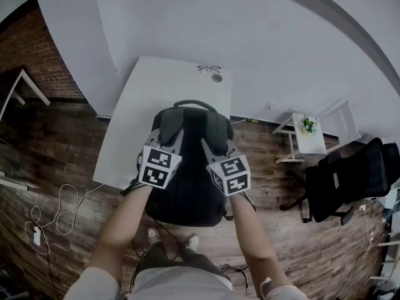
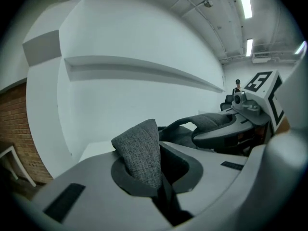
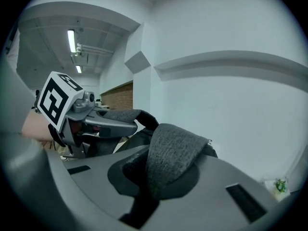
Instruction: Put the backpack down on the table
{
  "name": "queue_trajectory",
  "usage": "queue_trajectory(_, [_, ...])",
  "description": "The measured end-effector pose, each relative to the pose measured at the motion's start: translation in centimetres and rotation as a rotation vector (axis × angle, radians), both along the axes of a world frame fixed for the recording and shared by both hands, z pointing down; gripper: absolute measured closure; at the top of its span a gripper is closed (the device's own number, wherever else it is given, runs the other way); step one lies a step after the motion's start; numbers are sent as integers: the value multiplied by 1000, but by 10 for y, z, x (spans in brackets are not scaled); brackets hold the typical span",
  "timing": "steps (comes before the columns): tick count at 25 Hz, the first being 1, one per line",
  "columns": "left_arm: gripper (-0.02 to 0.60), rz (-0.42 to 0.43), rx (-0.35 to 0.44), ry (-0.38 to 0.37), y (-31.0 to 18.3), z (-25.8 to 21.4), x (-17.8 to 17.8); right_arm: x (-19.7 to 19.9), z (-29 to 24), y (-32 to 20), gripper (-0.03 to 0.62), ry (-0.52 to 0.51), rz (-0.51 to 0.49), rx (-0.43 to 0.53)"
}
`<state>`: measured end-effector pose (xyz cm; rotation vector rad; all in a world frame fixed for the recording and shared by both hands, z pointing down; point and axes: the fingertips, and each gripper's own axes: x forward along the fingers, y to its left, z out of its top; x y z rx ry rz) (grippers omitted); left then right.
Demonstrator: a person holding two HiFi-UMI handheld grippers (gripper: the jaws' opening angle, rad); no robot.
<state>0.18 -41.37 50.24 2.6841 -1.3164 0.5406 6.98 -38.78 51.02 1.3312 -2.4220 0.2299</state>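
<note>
The person holds a dark backpack [image 1: 187, 186] up by its straps, one gripper on each. The left gripper [image 1: 169, 135] has its jaws pressed together on a grey woven shoulder strap [image 2: 140, 150], which stands up in a fold between them. The right gripper [image 1: 219, 144] pinches the other shoulder strap [image 3: 174, 150] in the same way, jaws tight on the fabric. In the head view the backpack hangs in front of the person, with its top and carry handle [image 1: 195, 103] over the near end of the white table [image 1: 156, 86] and its lower part over the brick-patterned floor [image 1: 75, 149]. Whether it touches the tabletop cannot be told. A black office chair [image 1: 350, 177] and a small white side table [image 1: 309, 139] carrying a potted plant [image 1: 307, 125] stand off to the right.
</note>
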Motion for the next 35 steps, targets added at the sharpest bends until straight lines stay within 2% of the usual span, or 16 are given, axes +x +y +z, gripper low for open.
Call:
queue_trajectory(4, [543, -13, -69, -60, -6, 34, -3, 3, 26, -3, 549, 29, 19, -68])
queue_trajectory(10, [543, -12, -113, -126, -14, 62, -9, 8, 57, -10, 549, 72, 37, -170])
queue_trajectory(13, [541, -2, -171, -146, -15, 78, -14, 10, 71, -11, 548, 106, 40, -210])
queue_trajectory(17, [467, -14, -253, -128, -17, 97, -19, 17, 84, -12, 443, 91, 54, -252])
queue_trajectory(20, [444, -25, -241, -143, -16, 101, -20, 20, 91, -7, 393, 91, 61, -267])
queue_trajectory(23, [423, -29, -233, -127, -12, 97, -21, 25, 90, -3, 381, 90, 90, -248])
queue_trajectory(26, [342, -26, -221, -93, -10, 94, -20, 33, 85, -5, 380, 85, 127, -215])
queue_trajectory(27, [301, -21, -215, -94, -9, 94, -19, 34, 83, -5, 373, 86, 134, -207])
queue_trajectory(29, [262, -12, -202, -98, -6, 93, -20, 34, 78, -3, 367, 93, 138, -195])
queue_trajectory(35, [236, -20, -177, -84, 5, 85, -27, 36, 69, 6, 367, 68, 154, -182])
